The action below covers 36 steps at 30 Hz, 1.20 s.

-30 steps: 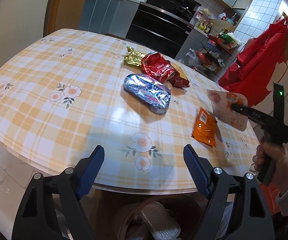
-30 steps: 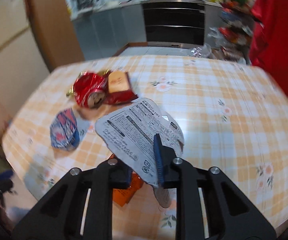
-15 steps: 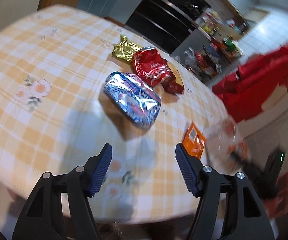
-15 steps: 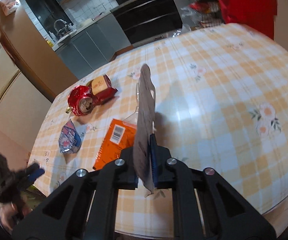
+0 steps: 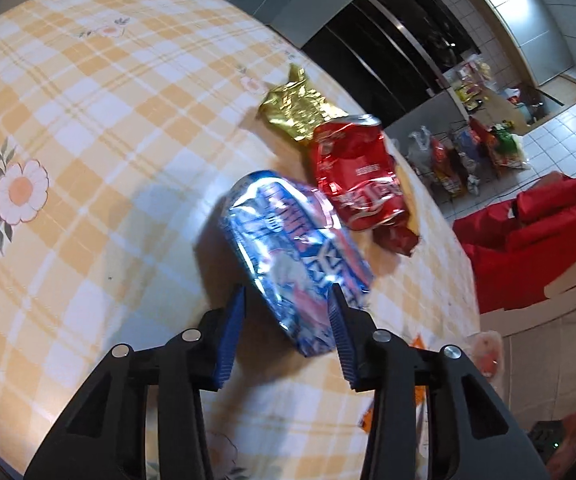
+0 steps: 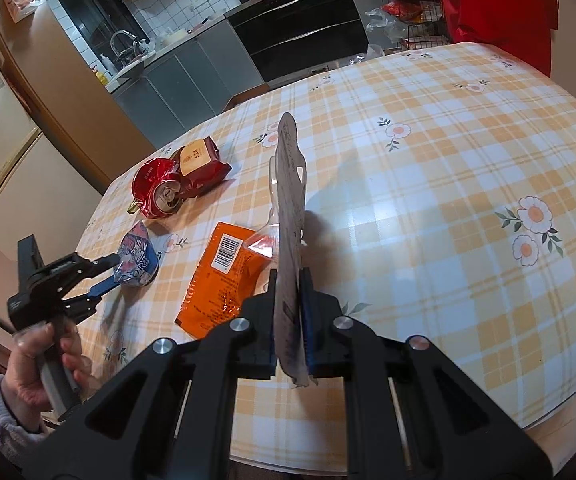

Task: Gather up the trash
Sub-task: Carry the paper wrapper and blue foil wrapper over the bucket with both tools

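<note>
My left gripper (image 5: pixel 288 320) is open, its blue pads on either side of the near end of a crumpled blue foil wrapper (image 5: pixel 292 248) on the checked table. From the right wrist view it (image 6: pixel 105 274) reaches the same wrapper (image 6: pixel 135 256). My right gripper (image 6: pixel 290 312) is shut on a white printed card package (image 6: pixel 290 208), held edge-on above the table. A crushed red can (image 5: pixel 356 172) lies beyond the blue wrapper, with a gold wrapper (image 5: pixel 296 108) behind it. An orange packet (image 6: pixel 223 276) lies flat near the right gripper.
A red snack bag (image 6: pixel 201 168) lies beside the can (image 6: pixel 157 192). The round table (image 6: pixel 468 152) has a yellow plaid cloth. Kitchen cabinets and a black oven (image 6: pixel 300 28) stand behind. Red cloth (image 5: pixel 536 248) hangs past the table's far side.
My left gripper has moved forward over the table to the blue wrapper, and its jaws have narrowed around it. My right gripper has turned the card package edge-on and holds steady.
</note>
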Each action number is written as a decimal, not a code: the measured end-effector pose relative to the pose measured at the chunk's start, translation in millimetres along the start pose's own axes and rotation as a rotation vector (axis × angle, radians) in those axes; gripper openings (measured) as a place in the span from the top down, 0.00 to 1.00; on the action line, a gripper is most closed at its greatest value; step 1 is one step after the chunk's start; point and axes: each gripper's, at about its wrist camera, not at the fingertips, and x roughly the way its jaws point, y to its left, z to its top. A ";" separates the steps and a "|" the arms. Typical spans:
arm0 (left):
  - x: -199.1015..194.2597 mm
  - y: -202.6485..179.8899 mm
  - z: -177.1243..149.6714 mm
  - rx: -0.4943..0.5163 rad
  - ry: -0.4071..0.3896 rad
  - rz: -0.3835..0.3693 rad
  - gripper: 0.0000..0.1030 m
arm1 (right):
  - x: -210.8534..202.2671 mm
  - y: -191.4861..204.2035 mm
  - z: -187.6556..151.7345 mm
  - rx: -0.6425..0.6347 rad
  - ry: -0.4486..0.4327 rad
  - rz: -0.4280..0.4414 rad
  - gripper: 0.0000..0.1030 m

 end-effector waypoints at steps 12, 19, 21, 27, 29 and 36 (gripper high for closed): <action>-25.2 -23.1 -3.9 0.187 -0.070 -0.098 0.97 | -7.4 7.7 -3.7 -0.043 -0.021 -0.006 0.87; -69.2 -39.8 -4.8 0.311 -0.120 -0.092 0.97 | -28.3 14.4 3.1 -0.024 -0.081 0.019 0.87; -82.8 -42.9 -7.9 0.336 -0.132 -0.089 0.97 | -33.9 17.3 4.4 -0.029 -0.093 0.023 0.87; -125.6 -49.1 -22.5 0.399 -0.173 -0.059 0.97 | -55.9 28.9 6.8 -0.038 -0.132 0.044 0.87; -139.6 -54.2 -30.6 0.437 -0.184 -0.041 0.97 | -63.2 33.6 5.8 -0.044 -0.139 0.054 0.87; -173.8 -66.7 -60.6 0.524 -0.179 -0.011 0.97 | -86.7 46.7 -6.6 -0.061 -0.147 0.077 0.87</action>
